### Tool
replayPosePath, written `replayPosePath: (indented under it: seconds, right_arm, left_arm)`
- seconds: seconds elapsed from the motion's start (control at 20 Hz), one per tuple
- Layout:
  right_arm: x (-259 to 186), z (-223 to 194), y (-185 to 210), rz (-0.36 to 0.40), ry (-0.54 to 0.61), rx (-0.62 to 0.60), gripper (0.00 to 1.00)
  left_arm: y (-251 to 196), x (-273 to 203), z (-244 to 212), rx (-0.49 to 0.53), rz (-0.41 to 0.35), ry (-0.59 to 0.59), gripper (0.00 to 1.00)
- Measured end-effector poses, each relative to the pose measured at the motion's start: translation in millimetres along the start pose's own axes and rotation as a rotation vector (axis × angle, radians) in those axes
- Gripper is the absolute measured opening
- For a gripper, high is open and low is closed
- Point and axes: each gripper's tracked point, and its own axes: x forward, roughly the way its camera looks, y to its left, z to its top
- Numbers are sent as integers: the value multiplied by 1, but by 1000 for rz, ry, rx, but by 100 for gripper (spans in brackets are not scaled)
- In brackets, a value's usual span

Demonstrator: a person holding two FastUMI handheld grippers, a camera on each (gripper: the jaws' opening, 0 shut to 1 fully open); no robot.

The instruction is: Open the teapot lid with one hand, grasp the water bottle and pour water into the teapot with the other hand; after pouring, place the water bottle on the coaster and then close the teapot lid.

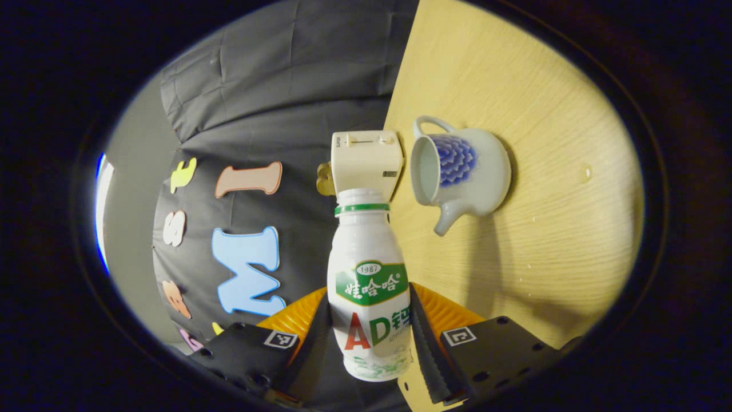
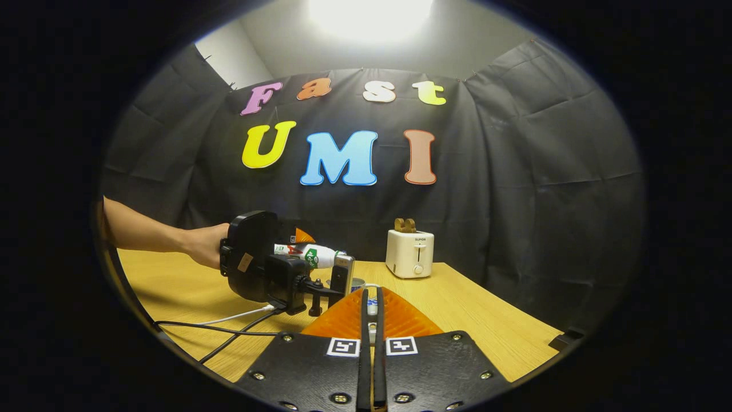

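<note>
left hand-held gripper [image 1: 374, 329]: clamped on the water bottle [image 1: 369, 286], one finger pressing each side of the lower body, right at 6 o'clock in the left gripper view

water bottle: white with a green neck ring, no cap on, mouth pointing to 12 o'clock; in the right gripper view it's lying on its side in the air at roughly 9 o'clock, held over the tabletop [image 2: 457, 309]

teapot [image 1: 460, 171]: lid's off, open top faces the bottle, sits just past the bottle's mouth at about 1 o'clock, spout [image 1: 447, 217] toward 6, handle toward 12, blue pattern on its side

toaster [image 1: 366, 160]: cream coloured, straight behind the bottle's mouth at 12 o'clock, near the back edge of the tabletop

right hand-held gripper [image 2: 372, 320]: fingers nearly together at 6 o'clock in the right gripper view, something small and pale pinched between the tips, probably the lid but can't tell for sure

hand [image 2: 203, 246]: bare forearm coming in from 9 o'clock, holding the left hand-held gripper

cables [image 2: 229, 326]: one white, one black, trailing on the tabletop around 8 o'clock
</note>
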Motion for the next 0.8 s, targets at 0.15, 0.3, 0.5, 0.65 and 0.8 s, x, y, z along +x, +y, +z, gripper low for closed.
replayPosePath:
  seconds: [0.15,0.3,0.5,0.65,0.8]
  right_arm:
    - [0,-1,1,0,0,-6,2]
    - [-1,4,0,-2,-11,7,2]
    - [-3,4,2,0,-16,-3,2]
    - [-2,3,0,-1,-13,5,2]
    - [-2,2,-2,-6,-14,15,2]
  left_arm:
    - [1,2,1,41,-1,0,82]
    - [1,3,1,75,-2,3,82]
    - [-1,3,2,109,-11,3,77]
    - [-2,1,3,130,-23,5,77]
    - [-3,1,4,141,-23,7,77]
